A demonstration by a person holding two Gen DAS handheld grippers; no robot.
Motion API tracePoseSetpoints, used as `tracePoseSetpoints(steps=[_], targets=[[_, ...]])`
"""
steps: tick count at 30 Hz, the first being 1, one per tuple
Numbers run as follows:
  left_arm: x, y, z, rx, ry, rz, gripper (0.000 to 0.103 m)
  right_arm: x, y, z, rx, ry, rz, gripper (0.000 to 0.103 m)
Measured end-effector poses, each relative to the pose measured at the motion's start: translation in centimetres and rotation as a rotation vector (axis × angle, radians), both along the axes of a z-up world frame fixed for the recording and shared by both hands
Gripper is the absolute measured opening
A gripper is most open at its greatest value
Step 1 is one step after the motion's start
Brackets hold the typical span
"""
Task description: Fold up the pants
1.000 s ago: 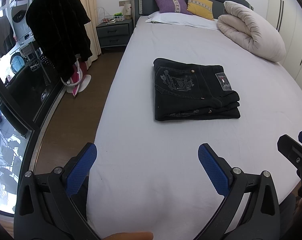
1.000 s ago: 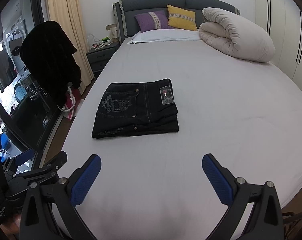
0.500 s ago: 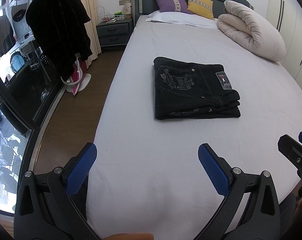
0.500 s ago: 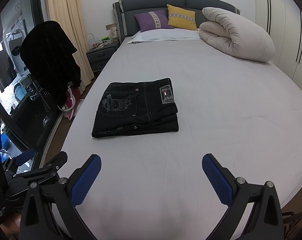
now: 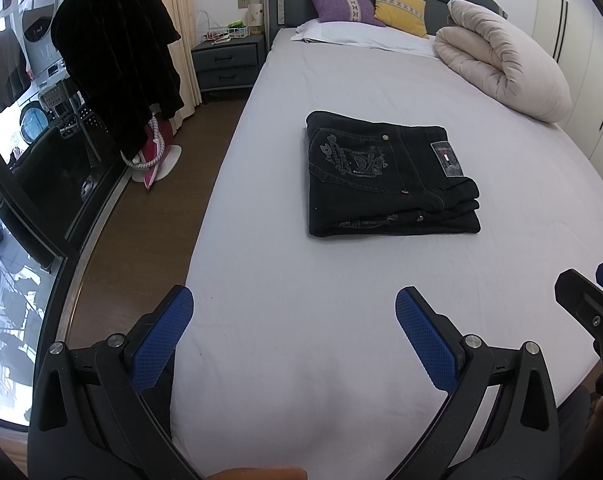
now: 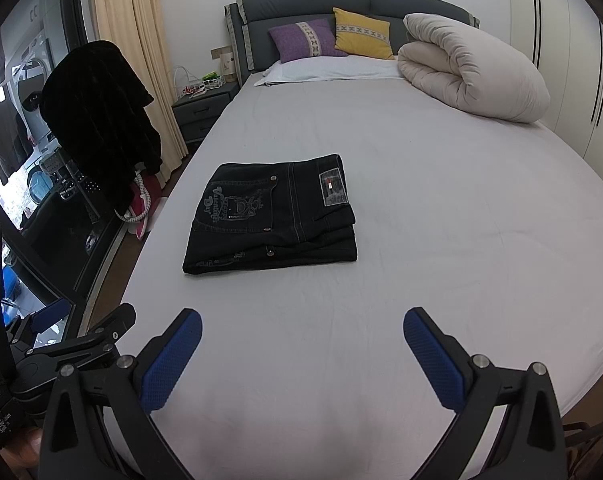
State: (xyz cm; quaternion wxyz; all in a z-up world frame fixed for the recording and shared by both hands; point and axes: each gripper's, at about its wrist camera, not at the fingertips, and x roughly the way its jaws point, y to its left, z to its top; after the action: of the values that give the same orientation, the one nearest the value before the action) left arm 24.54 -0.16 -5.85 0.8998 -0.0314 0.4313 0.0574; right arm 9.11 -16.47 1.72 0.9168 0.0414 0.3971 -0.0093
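Black pants [image 5: 385, 176] lie folded into a flat rectangle on the grey bed sheet [image 5: 341, 300], with an embroidered pocket and a label on top. They also show in the right wrist view [image 6: 273, 216]. My left gripper [image 5: 293, 308] is open and empty, over the bed's near edge, well short of the pants. My right gripper [image 6: 301, 332] is open and empty, also near the foot of the bed. The left gripper's arm shows at the lower left of the right wrist view [image 6: 61, 344].
A rolled beige duvet [image 6: 473, 68] lies at the bed's far right. Purple and yellow pillows [image 6: 329, 36] lean on the headboard. A nightstand [image 5: 225, 62] stands left of the bed. A dark coat [image 5: 117, 68] hangs by the glass door on the left.
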Motion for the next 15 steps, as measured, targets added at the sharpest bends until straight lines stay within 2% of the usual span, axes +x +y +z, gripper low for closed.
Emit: tracePoseSetpoints(steps=[15], targets=[[0.15,0.18,-0.02,-0.002,0.007,-0.004,0.103,0.02,0.0,0.01,0.0,0.002,0.001,0.103]])
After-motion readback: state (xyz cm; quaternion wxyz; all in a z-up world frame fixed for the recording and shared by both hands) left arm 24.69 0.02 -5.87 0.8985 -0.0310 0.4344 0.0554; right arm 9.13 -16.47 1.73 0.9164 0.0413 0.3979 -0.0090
